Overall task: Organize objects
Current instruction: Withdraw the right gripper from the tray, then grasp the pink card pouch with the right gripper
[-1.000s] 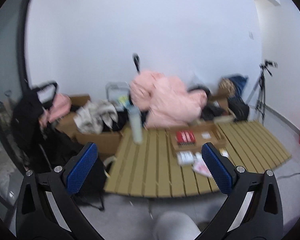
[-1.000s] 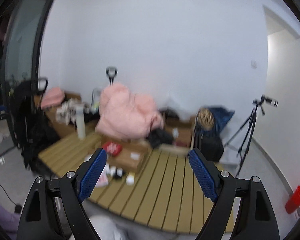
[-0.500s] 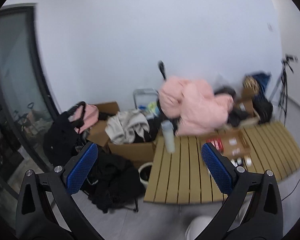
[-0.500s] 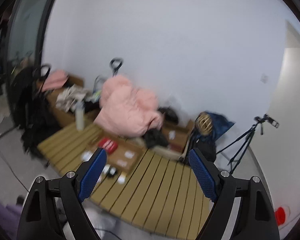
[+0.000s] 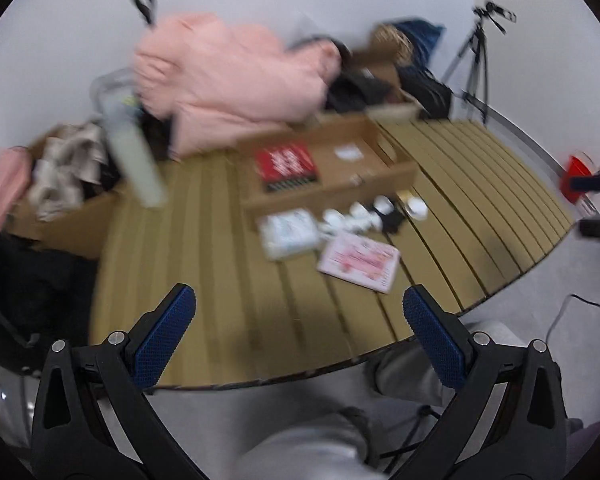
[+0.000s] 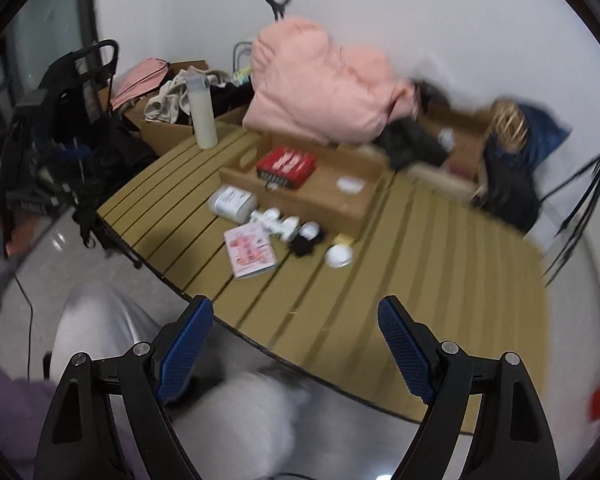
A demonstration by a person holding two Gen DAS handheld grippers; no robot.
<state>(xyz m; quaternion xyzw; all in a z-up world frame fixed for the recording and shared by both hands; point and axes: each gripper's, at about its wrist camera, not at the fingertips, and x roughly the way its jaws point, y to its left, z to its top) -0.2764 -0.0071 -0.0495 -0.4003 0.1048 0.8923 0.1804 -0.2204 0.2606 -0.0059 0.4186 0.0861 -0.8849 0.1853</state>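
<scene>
My targets sit mid-frame on the slatted wooden surface [image 6: 400,280]: a pink booklet [image 6: 250,251] with printing too blurred to read, a white packet [image 6: 232,201] whose label I cannot make out, a cluster of small white bottles [image 6: 278,222], a black item [image 6: 305,245] just beside them, and a round white lid-like piece [image 6: 339,256]. Behind them, touching the far side of the cluster, is an open cardboard box [image 6: 364,204] holding a red package [image 6: 286,166] with white lettering I cannot read and a small white object [image 6: 350,184].

In the left wrist view the same booklet [image 5: 359,262], packet [image 5: 288,232] and red package [image 5: 286,164] lie above centre, all smeared.

Upper left of the right view stands a tall white bottle [image 6: 202,114], upright on the surface's far corner. A pink padded jacket [image 6: 320,96] is heaped behind the box. A tripod [image 5: 476,52] stands upper right in the left view.

My left claw [image 5: 298,346] is spread wide with nothing between its blue pads [image 5: 164,336]. My right claw [image 6: 294,354] is likewise wide and empty, over the near edge. Grey trouser legs [image 6: 236,428] fill the bottom.
</scene>
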